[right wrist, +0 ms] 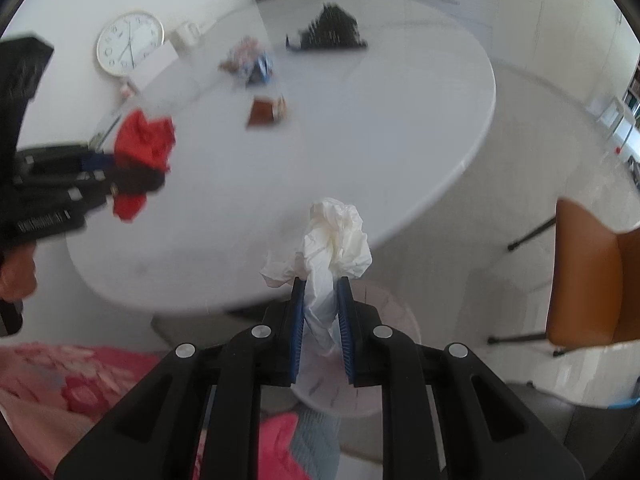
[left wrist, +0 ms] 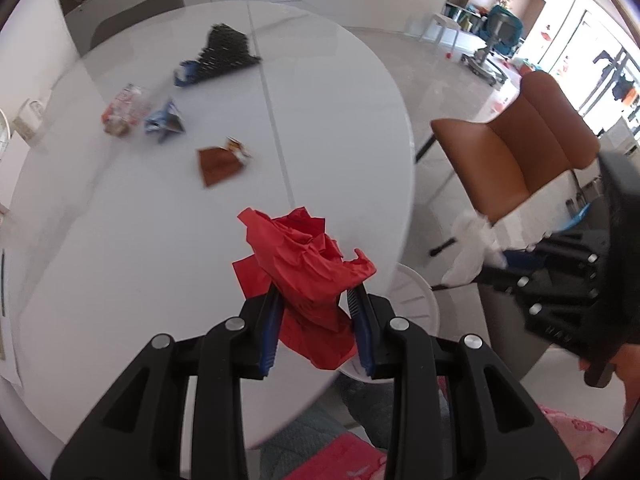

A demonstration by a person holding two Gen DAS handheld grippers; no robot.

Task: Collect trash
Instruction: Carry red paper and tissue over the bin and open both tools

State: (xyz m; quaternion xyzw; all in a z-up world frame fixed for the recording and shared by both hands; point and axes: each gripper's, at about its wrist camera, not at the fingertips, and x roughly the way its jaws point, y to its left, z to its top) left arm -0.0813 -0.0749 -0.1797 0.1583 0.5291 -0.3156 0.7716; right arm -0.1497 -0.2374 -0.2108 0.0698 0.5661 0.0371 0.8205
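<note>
Left gripper (left wrist: 316, 300) pinching red paper (left wrist: 304, 256) | right gripper (right wrist: 322, 312) pinching tissue (right wrist: 336, 240) | both hanging off worktop (left wrist: 160, 240) edge | risk: loose tails slipping, dropping beside bin (right wrist: 360, 392)

Wrappers (left wrist: 168, 120) on table (left wrist: 120, 240); chair (left wrist: 520, 160) right of table; bin (left wrist: 416, 292) below table edge.
</note>
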